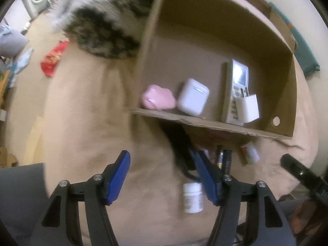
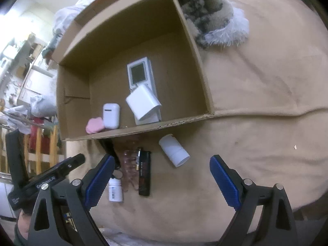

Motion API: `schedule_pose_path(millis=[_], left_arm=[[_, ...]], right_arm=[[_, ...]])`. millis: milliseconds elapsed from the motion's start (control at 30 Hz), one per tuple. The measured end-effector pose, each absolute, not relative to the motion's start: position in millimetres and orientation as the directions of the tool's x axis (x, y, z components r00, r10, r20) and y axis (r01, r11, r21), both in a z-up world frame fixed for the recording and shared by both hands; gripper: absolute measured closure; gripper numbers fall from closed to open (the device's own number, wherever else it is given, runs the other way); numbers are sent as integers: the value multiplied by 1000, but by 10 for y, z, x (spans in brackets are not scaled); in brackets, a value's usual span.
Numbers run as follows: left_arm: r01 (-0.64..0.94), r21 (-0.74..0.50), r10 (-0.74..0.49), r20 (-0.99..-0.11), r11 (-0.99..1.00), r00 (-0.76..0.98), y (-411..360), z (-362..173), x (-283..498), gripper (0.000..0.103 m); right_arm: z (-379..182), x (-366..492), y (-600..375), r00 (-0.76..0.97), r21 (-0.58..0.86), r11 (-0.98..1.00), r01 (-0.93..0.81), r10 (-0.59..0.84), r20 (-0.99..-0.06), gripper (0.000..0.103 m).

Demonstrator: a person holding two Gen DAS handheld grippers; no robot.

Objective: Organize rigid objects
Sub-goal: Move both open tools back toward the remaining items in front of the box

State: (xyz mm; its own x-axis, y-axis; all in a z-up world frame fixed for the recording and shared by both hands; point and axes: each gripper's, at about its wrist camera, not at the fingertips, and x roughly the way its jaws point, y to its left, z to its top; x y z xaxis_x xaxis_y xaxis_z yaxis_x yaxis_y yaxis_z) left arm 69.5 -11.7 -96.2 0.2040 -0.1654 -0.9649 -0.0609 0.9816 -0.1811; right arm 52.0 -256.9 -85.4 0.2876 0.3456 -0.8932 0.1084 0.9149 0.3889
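Across the left wrist view, my cardboard box [image 1: 287, 94] fills the upper right, already holding a pink case [image 1: 157, 97], white earbud case [image 1: 192, 97] and remote [image 1: 235, 94]; my left gripper [image 1: 163, 165] hangs empty, jaws apart, angled steeply down. Below the box in the right wrist view, a small white bottle [image 2: 115, 190], battery [image 2: 138, 158], lighter [image 2: 144, 174] and white tube [image 2: 174, 150] remain outside; my right gripper [image 2: 162, 169] tilts down, spread wide.
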Motion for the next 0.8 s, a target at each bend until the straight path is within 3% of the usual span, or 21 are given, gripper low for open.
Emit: schedule_pose_path(millis=[67, 400, 467, 500, 667, 767, 800], left_arm=[[-67, -197, -184, -969, 978, 163, -184, -1096, 775, 57], [-140, -243, -238, -970, 960, 51, -286, -1577, 948, 58], [-135, -255, -250, -967, 958, 48, -290, -1584, 959, 66], [-131, -274, -271, -962, 953, 42, -288, -1589, 970, 76], [-106, -266, -266, -964, 958, 23, -282, -1593, 988, 79], [-95, -239, -237, -971, 966, 31, -237, -1478, 981, 90], [-82, -214, -211, -977, 973, 42, -230, -1431, 976, 100]], right_arm=[[-914, 550, -2553, 271, 387, 915, 113, 346, -898, 3], [-1007, 648, -2494, 236, 381, 917, 114, 348, -907, 3], [-1011, 674, -2479, 233, 381, 918, 113, 348, -908, 3], [-1019, 685, -2472, 231, 380, 918, 112, 348, -908, 3], [-1086, 735, -2433, 207, 367, 923, 117, 338, -918, 3], [-1144, 764, -2409, 192, 355, 927, 117, 330, -924, 3], [-1158, 779, -2415, 187, 351, 929, 118, 326, -927, 3]])
